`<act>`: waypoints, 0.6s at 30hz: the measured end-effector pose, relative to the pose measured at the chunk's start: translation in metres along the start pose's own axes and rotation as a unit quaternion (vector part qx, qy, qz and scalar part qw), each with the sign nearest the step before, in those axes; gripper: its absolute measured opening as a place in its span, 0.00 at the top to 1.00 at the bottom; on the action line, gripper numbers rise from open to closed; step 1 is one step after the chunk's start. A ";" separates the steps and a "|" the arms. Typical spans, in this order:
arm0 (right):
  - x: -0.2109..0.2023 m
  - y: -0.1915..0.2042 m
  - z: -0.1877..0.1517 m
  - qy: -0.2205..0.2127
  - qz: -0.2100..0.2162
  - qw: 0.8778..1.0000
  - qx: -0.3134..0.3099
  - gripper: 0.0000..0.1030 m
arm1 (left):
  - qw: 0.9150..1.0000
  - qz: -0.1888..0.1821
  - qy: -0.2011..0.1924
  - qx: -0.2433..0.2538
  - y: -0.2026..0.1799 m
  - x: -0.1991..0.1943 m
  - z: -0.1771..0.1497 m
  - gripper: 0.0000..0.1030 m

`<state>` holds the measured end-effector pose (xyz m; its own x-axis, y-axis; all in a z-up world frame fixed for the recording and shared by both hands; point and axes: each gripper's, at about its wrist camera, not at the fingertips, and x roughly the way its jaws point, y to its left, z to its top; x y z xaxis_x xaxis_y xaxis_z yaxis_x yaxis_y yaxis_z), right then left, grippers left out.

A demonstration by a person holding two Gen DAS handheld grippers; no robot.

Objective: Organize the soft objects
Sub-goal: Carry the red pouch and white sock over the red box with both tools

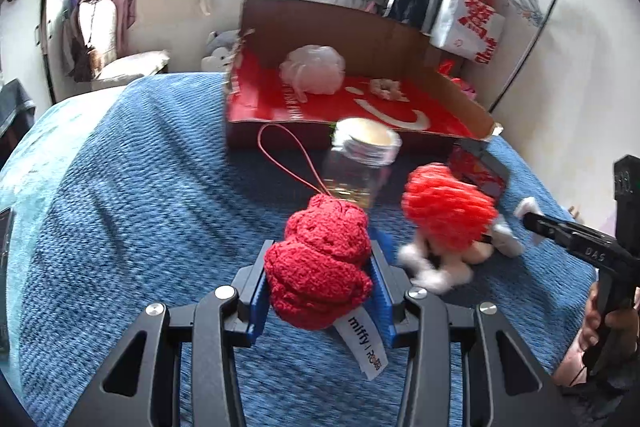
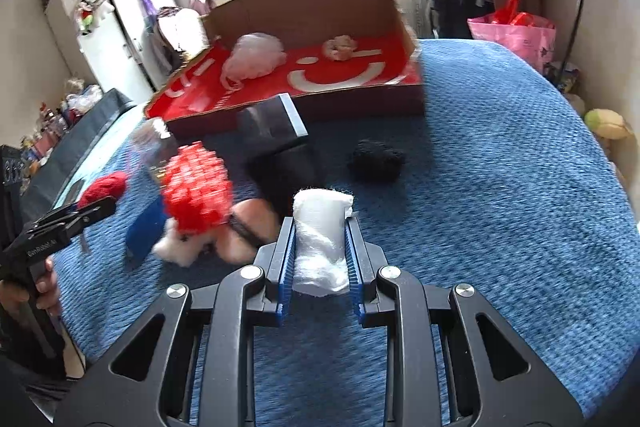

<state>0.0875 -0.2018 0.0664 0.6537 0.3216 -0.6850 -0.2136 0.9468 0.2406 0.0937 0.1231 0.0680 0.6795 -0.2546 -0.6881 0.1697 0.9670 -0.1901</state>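
My left gripper (image 1: 320, 263) is shut on a red knitted toy (image 1: 320, 267) with a "miffy" label and a thin cord loop, held above the blue bedspread. My right gripper (image 2: 320, 239) is shut on a white cloth roll (image 2: 320, 243). A doll with orange-red hair (image 1: 448, 219) lies on the bed between them; it also shows in the right wrist view (image 2: 198, 187). The open cardboard box (image 1: 460, 87) with a red floor holds a white mesh pouf (image 1: 314, 69) and a pale scrunchie (image 1: 386, 89).
A clear jar (image 1: 356, 167) stands before the box. A dark case (image 2: 272, 131) and a black fuzzy ball (image 2: 378, 159) lie on the bedspread (image 2: 500, 167). A clothes rack and bags stand at the right, a window and pink curtain behind.
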 end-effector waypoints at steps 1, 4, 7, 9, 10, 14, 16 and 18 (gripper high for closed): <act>0.001 -0.006 0.002 0.001 -0.007 1.000 0.004 0.78 | 1.000 0.006 0.001 -0.004 0.005 0.001 0.002 0.56; 0.004 -0.019 0.008 0.005 -0.017 1.000 0.014 0.78 | 1.000 0.018 0.001 -0.010 0.017 0.006 0.010 0.56; 0.006 -0.029 0.019 0.002 -0.035 0.999 0.011 0.78 | 1.000 0.024 -0.005 -0.013 0.028 0.009 0.024 0.56; 0.008 -0.034 0.028 0.000 -0.042 0.999 0.006 0.78 | 1.000 0.026 -0.011 -0.012 0.031 0.010 0.034 0.56; 0.009 -0.036 0.033 -0.001 -0.045 0.999 0.004 0.78 | 1.000 0.025 -0.016 -0.008 0.032 0.011 0.040 0.56; 0.016 -0.041 0.055 -0.007 -0.046 0.999 -0.007 0.78 | 0.999 0.021 -0.029 0.005 0.033 0.014 0.063 0.56; 0.020 -0.041 0.068 -0.008 -0.046 0.999 -0.017 0.78 | 0.999 0.016 -0.032 0.013 0.031 0.018 0.077 0.56; 0.026 -0.040 0.079 -0.009 -0.037 0.999 -0.023 0.78 | 0.999 0.008 -0.034 0.021 0.030 0.022 0.089 0.56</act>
<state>0.1703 -0.2324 0.0936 0.6813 0.2499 -0.6880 -0.1969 0.9678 0.1566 0.1774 0.1472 0.1097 0.7289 -0.2382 -0.6418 0.1865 0.9712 -0.1485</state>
